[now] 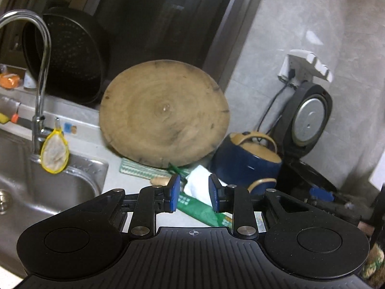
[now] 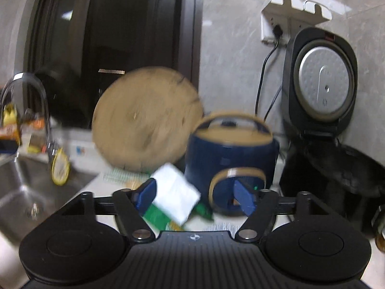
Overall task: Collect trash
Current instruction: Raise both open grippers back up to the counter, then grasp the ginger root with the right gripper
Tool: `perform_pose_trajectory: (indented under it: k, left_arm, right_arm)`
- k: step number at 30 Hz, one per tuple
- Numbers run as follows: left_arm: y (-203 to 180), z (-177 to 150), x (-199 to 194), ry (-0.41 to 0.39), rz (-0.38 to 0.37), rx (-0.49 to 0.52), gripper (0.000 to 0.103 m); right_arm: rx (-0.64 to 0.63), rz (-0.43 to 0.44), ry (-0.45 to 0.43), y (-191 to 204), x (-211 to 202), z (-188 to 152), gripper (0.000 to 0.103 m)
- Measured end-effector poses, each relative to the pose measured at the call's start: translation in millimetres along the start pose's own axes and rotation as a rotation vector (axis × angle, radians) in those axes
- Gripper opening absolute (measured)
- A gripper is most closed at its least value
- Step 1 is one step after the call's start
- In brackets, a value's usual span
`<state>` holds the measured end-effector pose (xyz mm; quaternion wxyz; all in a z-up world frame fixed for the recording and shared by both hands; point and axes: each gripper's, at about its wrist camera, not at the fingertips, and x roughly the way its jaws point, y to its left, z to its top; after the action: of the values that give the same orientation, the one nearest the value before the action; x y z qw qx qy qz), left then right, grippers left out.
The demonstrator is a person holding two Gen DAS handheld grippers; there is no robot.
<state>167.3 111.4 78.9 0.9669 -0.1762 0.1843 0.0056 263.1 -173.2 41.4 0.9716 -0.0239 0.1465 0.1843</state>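
both grippers level-ish, jaws apart — left gripper (image 1: 194,193) narrower, right gripper (image 2: 195,196) wide.

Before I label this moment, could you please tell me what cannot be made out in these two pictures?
- Green printed wrapper, left wrist view: lettering too small, lower end hidden behind the left gripper.
- White folded paper, right wrist view: motion blur; contact with the right gripper cannot be told.
- Black open rice cooker: pot interior dark.
- Steel sink: cut off by the left edge.

We face a grey marbled wall (image 1: 300,12) beside a dark window (image 1: 149,16), with a steel sink (image 1: 79,175) at left.
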Motion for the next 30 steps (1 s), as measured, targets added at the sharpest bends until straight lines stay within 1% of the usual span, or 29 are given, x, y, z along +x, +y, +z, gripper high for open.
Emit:
perform_pose_trajectory:
  k: [2, 4, 6, 10, 13, 14, 15, 17, 19, 22, 26, 28, 30]
  left_arm:
    - [4.3, 1.0, 8.1, 0.028, 0.036, -0.021, 0.029]
    - [13.7, -4.5, 16.5, 0.066, 0.054, -0.058, 0.029]
    - [24.2, -13.9, 23.8, 0.096, 0.064, -0.087, 0.029]
    - [47.2, -38.3, 47.1, 0.169, 0.083, -0.163, 0.029]
    - [62.6, -56.2, 63.0, 0.219, 0.098, -0.236, 0.029]
    - [66.8, -61.1, 67.2, 0.237, 0.103, -0.261, 0.029]
    - [70.6, -65.3, 71.1, 0.256, 0.11, -0.283, 0.029]
    - [75.8, -71.5, 77.3, 0.293, 0.123, -0.306, 0.029]
    - [78.6, -73.5, 81.1, 0.315, 0.131, -0.305, 0.029]
    - [83.6, -72.8, 86.9, 0.329, 0.135, -0.317, 0.029]
    - [87.6, -73.0, 97.6, 0.341, 0.126, -0.342, 0.029]
    - [85.2, -74.3, 102.5, 0.339, 0.119, -0.339, 0.029]
    - [81.0, -75.5, 106.0, 0.328, 0.108, -0.33, 0.029]
  right_arm:
    - [-0.02, 0.028, 0.032, 1.8, 21.1, 6.6, 0.078]
    - [-0.033, 0.049, 0.086, 5.7, 45.9, 4.5, 0.078]
    - [-0.011, 0.058, 0.147, 7.4, 73.5, -5.0, 0.079]
    - [0.079, 0.078, 0.299, 5.6, 137.2, -25.8, 0.078]
    - [0.077, 0.052, 0.394, 12.2, 184.5, -43.8, 0.078]
    - [0.075, 0.051, 0.423, 15.2, 197.4, -49.5, 0.076]
    - [0.076, 0.057, 0.452, 17.7, 209.5, -55.3, 0.071]
    - [0.101, 0.104, 0.502, 22.3, 223.2, -64.6, 0.025]
    - [0.135, 0.167, 0.515, 30.0, 221.1, -65.4, 0.013]
    - [0.12, 0.298, 0.536, 54.6, 202.6, -66.6, 0.01]
    - [0.04, 0.451, 0.579, 91.7, 172.7, -74.3, 0.01]
    - [-0.007, 0.502, 0.591, 104.1, 159.6, -73.0, 0.01]
    - [-0.063, 0.519, 0.586, 111.4, 147.1, -67.2, 0.011]
